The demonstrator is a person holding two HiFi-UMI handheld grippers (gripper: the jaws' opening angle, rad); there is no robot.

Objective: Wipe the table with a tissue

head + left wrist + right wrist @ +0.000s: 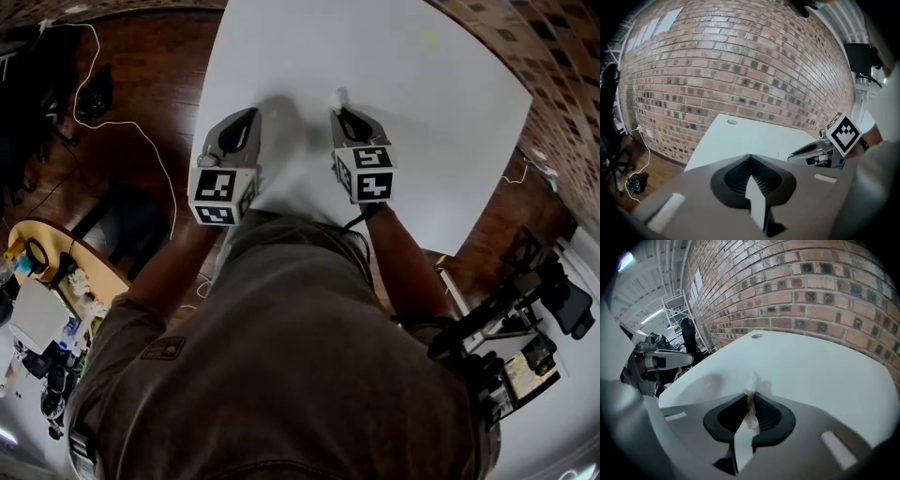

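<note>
A white table (412, 84) fills the upper middle of the head view. My right gripper (343, 105) is shut on a small white tissue (753, 383), whose crumpled tip (340, 95) pokes out past the jaws just above the table (806, 366). My left gripper (249, 117) hovers over the table's near left part, a hand's width to the left of the right one. Its jaws are shut with nothing between them (750, 159). In the left gripper view the right gripper (797, 153) appears at the right with its marker cube (844, 133).
A brick wall (740, 61) stands just behind the table's far edge. A small round grommet (756, 336) sits in the table near its far corner. A white cable (141, 127) lies on the wooden floor to the left. A round table with clutter (47, 281) is at the lower left.
</note>
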